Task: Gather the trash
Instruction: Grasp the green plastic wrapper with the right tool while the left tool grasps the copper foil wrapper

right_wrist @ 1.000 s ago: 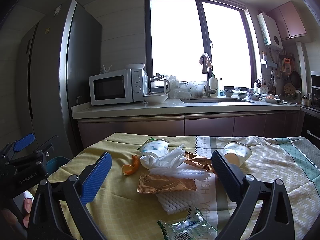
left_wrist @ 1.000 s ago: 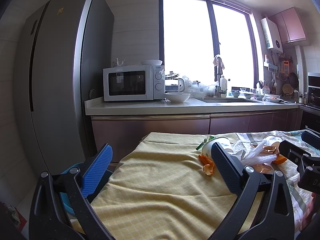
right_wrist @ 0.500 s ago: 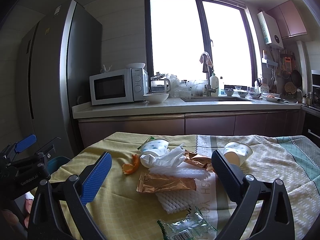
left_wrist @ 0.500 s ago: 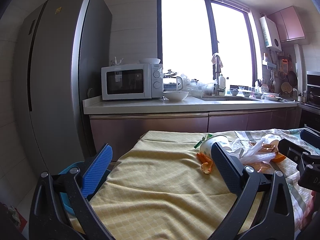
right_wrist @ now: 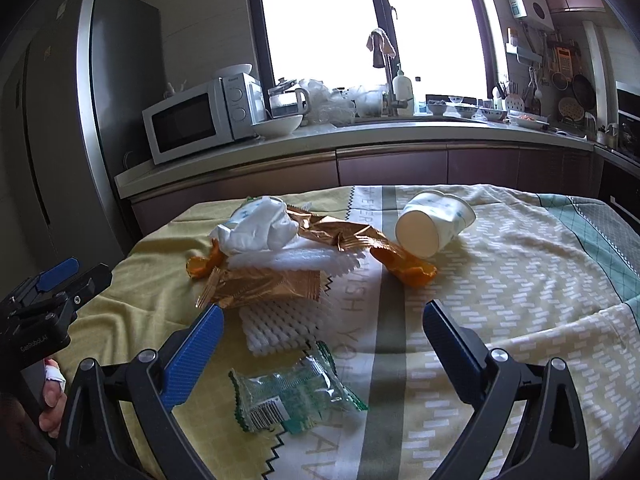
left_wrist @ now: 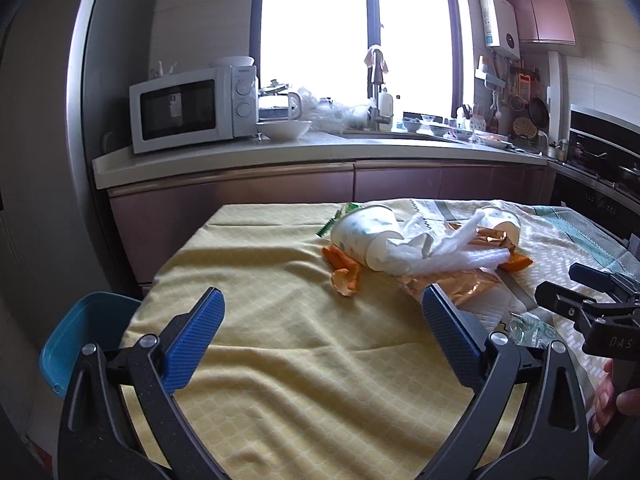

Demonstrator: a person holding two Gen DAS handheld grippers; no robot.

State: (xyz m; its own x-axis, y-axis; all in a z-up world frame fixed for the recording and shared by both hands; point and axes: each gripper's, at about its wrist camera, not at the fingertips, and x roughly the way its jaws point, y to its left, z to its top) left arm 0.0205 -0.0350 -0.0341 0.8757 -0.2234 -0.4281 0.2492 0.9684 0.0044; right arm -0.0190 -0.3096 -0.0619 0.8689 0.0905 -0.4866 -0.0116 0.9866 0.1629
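A pile of trash lies on the yellow tablecloth (left_wrist: 280,344): a tipped paper cup (left_wrist: 362,236) stuffed with white tissue (right_wrist: 256,230), orange peel (left_wrist: 344,272), gold wrappers (right_wrist: 264,286), white foam netting (right_wrist: 280,326), a clear green wrapper (right_wrist: 292,394) and a second tipped cup (right_wrist: 434,224). My left gripper (left_wrist: 322,334) is open and empty, hovering short of the peel. My right gripper (right_wrist: 322,344) is open and empty, above the green wrapper and foam netting.
A blue bin (left_wrist: 86,340) stands on the floor off the table's left edge. Behind the table runs a kitchen counter (left_wrist: 320,148) with a microwave (left_wrist: 192,108), bowl and sink. A tall fridge (right_wrist: 80,120) stands at the left.
Both grippers have tilted down and moved forward over the table, closer to the trash pile. Both stay open and empty.
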